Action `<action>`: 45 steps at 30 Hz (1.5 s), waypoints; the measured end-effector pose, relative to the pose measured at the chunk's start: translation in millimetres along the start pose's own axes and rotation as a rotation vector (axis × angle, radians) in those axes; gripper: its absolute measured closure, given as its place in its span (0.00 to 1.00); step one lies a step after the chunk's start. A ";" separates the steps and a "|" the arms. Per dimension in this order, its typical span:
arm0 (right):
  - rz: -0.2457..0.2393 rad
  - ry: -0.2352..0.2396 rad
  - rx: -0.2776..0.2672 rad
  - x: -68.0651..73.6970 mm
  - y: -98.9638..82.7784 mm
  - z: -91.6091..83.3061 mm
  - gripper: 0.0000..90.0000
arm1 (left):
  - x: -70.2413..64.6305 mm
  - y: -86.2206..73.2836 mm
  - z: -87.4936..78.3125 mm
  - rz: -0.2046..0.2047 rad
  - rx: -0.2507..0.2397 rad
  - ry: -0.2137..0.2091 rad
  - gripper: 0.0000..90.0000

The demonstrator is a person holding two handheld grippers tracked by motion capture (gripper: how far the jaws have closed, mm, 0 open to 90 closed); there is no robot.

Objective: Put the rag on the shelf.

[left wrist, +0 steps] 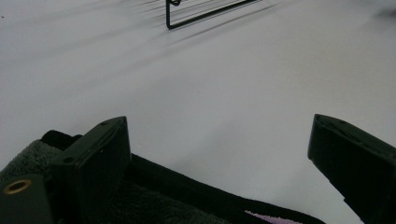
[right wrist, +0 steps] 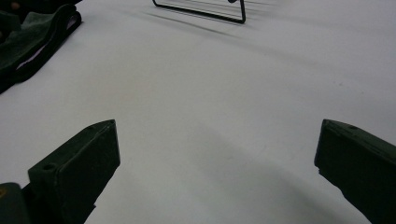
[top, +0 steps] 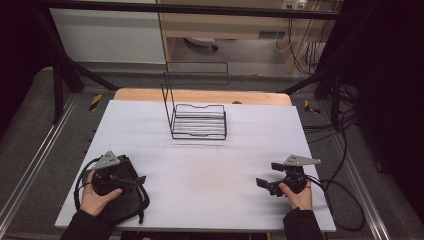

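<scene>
High view: dark bag (top: 127, 197) at table (top: 210, 170) edge

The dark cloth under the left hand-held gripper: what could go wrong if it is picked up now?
1. The dark cloth has a loose black strap; open jaws of the left hand-held gripper might catch the strap alone.
2. The cloth lies near the table edge and might slide off.
3. The wire rack looks light; a dragged cloth might tip it.

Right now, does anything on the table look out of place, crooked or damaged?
Nothing looks damaged or spilled. The dark cloth lies bunched, not flat, at the table's near left corner under the left gripper. The wire rack stands upright and empty toward the far side. The right gripper is open over bare table.
</scene>
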State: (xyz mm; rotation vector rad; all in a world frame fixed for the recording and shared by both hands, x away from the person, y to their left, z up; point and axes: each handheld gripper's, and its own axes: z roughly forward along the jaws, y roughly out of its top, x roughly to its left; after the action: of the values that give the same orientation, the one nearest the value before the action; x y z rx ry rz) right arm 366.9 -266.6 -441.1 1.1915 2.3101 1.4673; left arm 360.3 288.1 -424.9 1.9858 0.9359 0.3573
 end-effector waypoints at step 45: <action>-0.016 -0.022 0.029 1.2 -1.0 0.0 0.01 | 55.4 24.2 4.7 -0.128 0.196 0.201 0.34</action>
State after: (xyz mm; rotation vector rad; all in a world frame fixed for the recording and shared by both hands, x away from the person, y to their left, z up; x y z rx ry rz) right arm 365.5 -266.0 -441.6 1.1876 2.3290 1.4127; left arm 411.9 318.1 -413.5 2.0804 1.2602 0.4122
